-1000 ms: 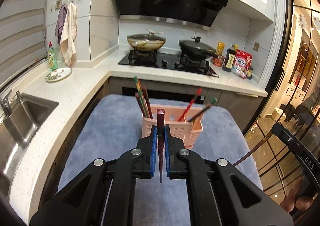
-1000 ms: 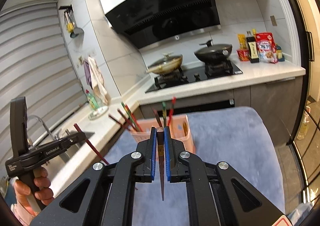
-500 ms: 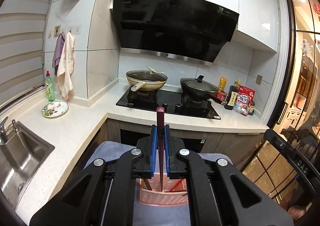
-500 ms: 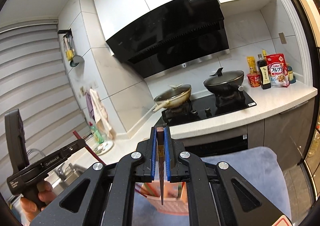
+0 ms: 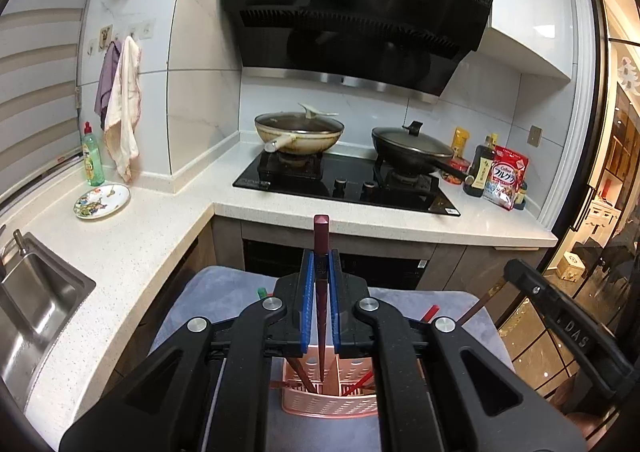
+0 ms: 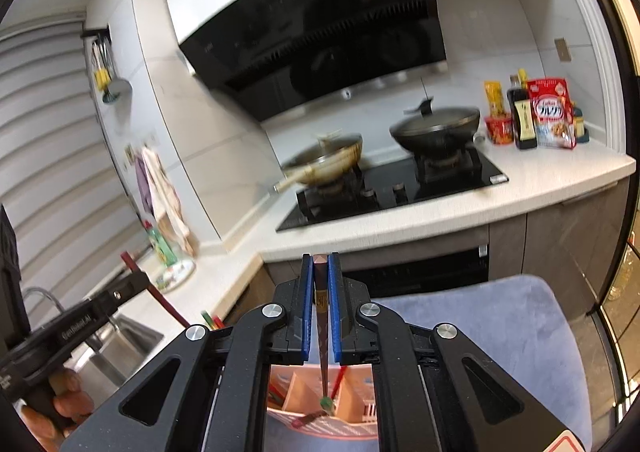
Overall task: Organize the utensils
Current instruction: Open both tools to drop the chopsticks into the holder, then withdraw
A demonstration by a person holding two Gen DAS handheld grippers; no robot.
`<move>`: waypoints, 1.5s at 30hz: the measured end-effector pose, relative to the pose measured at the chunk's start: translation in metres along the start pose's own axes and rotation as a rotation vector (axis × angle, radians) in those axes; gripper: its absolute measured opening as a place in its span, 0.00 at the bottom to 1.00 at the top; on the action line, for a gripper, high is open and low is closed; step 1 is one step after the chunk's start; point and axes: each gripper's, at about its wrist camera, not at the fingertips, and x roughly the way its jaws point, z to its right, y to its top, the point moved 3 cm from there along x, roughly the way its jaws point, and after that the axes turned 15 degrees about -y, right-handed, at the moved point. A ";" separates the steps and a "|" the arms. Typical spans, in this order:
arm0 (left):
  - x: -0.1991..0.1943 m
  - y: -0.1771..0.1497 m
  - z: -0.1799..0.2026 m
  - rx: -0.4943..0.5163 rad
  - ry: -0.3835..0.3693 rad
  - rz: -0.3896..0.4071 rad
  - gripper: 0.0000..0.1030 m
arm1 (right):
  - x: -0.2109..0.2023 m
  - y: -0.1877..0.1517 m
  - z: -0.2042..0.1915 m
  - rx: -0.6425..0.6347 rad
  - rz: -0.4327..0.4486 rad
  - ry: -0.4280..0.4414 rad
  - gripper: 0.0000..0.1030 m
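Note:
My left gripper (image 5: pixel 320 264) is shut on a dark red chopstick (image 5: pixel 321 236) held upright, its tip hanging over the pink slotted utensil basket (image 5: pixel 328 404) right below. The right gripper (image 6: pixel 320 264) is shut on a dark brown chopstick (image 6: pixel 321 316), pointing down over the same pink basket (image 6: pixel 356 388). Several red and green chopsticks stand in the basket's compartments. In the right wrist view the left gripper (image 6: pixel 134 272) shows at far left with its red chopstick (image 6: pixel 160 300), gripped by a person's hand (image 6: pixel 60 404). The basket stands on a grey-blue mat (image 5: pixel 224 300).
Beyond the mat, a white counter (image 5: pixel 152 228) carries a black hob with a cream wok (image 5: pixel 298 132) and a black pan (image 5: pixel 412 150), with food packets (image 5: pixel 504 180) at right. A steel sink (image 5: pixel 32 304), a plate (image 5: pixel 102 201) and a green bottle (image 5: pixel 93 156) are on the left.
Both grippers have moved forward over the basket with their chopsticks. The basket has slid from mid-frame down under the fingers, and the hob and counter look closer.

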 end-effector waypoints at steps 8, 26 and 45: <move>0.014 -0.015 -0.008 -0.019 -0.001 -0.040 0.07 | 0.022 -0.026 -0.003 -0.036 -0.070 -0.005 0.07; -0.039 -0.039 -0.002 0.012 0.077 -0.017 0.41 | -0.035 -0.047 0.000 -0.067 -0.061 -0.006 0.29; -0.081 -0.116 0.014 0.027 0.146 -0.110 0.65 | -0.103 -0.128 0.014 -0.175 -0.114 -0.071 0.52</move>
